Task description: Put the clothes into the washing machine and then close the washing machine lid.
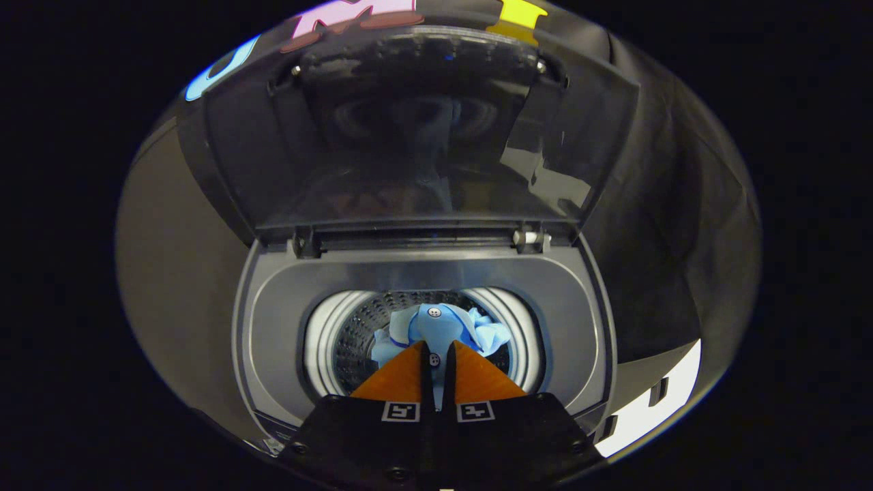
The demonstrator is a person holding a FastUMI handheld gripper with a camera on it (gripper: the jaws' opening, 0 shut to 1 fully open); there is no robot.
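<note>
Garment (442,326) pinched in the gripper (438,349) over the open washing machine (273,320).

Left to right: the grey top deck of the washing machine curves round on the left, then the pale ring of the tub mouth (320,341), then the perforated metal drum (358,324) dropping away inside it. At the centre the light blue garment, with buttons and a darker blue trim, hangs bunched over the drum opening, held at the tips of the two fingers (402,375), which are drawn close together with only a narrow slit between them and cloth caught in it. Beyond the fingers the glossy dark lid (423,129) stands raised on its hinges (530,239) at the back of the deck. To the right, black cloth wall (682,225) hangs behind the machine.
</note>
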